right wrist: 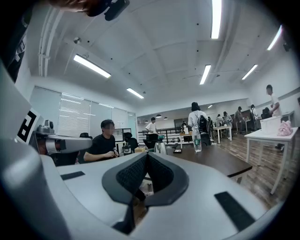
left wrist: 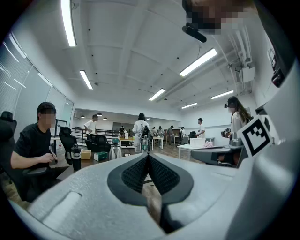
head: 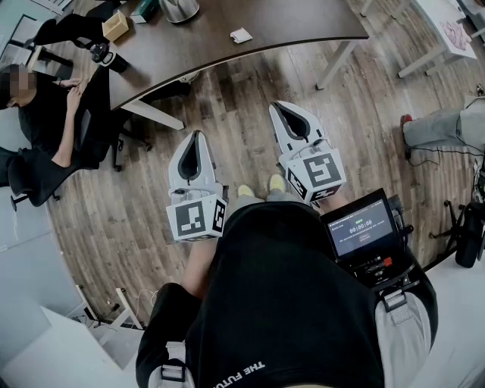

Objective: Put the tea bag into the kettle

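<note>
The left tongs (head: 198, 138) and right tongs (head: 283, 108) are being held level, both pressed together, empty, well apart from the tea bag (head: 241, 35) and kettle (head: 180, 9) on the counter (head: 295, 30).

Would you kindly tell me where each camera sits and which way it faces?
Head view: on the person's head, looking steeply down at the floor; shows the torso, left gripper and right gripper.
Left gripper view: on the left gripper, level, facing the table and kettle; shows its shut jaws and the right gripper.
Right gripper view: on the right gripper, level, facing likewise; shows its shut jaws and the left gripper.
Shared: both gripper views catch the kettle, table and seated person.
</note>
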The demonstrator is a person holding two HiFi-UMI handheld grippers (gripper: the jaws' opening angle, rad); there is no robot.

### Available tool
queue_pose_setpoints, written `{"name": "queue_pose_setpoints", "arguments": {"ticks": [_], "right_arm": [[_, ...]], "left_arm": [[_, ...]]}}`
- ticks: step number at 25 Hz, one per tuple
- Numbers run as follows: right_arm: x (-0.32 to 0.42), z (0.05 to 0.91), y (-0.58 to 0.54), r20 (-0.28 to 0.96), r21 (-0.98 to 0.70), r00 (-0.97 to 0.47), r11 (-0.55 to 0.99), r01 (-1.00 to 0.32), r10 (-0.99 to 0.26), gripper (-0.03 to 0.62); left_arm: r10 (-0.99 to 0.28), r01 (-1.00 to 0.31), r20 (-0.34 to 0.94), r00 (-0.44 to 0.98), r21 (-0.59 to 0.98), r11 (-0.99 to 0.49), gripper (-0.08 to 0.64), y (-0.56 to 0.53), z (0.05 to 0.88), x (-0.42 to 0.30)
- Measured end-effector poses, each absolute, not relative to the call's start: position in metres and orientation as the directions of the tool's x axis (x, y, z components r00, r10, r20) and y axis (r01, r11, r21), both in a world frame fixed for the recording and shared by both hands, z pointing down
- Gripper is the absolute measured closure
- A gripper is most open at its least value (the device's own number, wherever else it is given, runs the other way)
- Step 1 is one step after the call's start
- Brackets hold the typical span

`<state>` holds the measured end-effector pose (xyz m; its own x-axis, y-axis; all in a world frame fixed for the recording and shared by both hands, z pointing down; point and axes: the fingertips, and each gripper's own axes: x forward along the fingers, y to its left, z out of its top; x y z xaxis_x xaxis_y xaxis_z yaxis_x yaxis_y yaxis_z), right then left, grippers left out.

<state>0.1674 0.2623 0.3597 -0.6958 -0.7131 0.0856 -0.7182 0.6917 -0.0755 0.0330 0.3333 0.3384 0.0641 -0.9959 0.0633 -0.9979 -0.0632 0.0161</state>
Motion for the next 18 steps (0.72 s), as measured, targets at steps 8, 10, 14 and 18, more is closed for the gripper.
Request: {"name": "queue_pose_setpoints", "arguments": {"ticks": [8, 10, 14, 18], "right_arm": [[0.149, 0.353, 0.265, 0.101, -0.064, -0.677, 0.674, -0.736, -0.729, 0.588], [0.138, 0.356, 0.273, 0.104, -0.059, -0.675, 0.673, -0.737, -0.730, 0.588], [0.117, 0.358, 0.292, 0.074, -0.136, -0.702, 0.690, -0.711, -0.708, 0.588], [0.100, 0.350, 0.305, 0.042, -0.121, -0.737, 0.729, -0.674, -0.674, 0.588]], "left_arm": [[-0.993, -0.995, 0.062, 0.097, 0.027, -0.095, 0.557, 0.329, 0.325, 0.012], [-0.993, -0.995, 0.060, 0.100, 0.031, -0.099, 0.557, 0.337, 0.329, 0.000], [-0.992, -0.993, 0.053, 0.110, 0.040, -0.108, 0.557, 0.353, 0.333, -0.021], [-0.992, -0.992, 0.046, 0.117, 0.052, -0.115, 0.557, 0.360, 0.332, -0.036]]}}
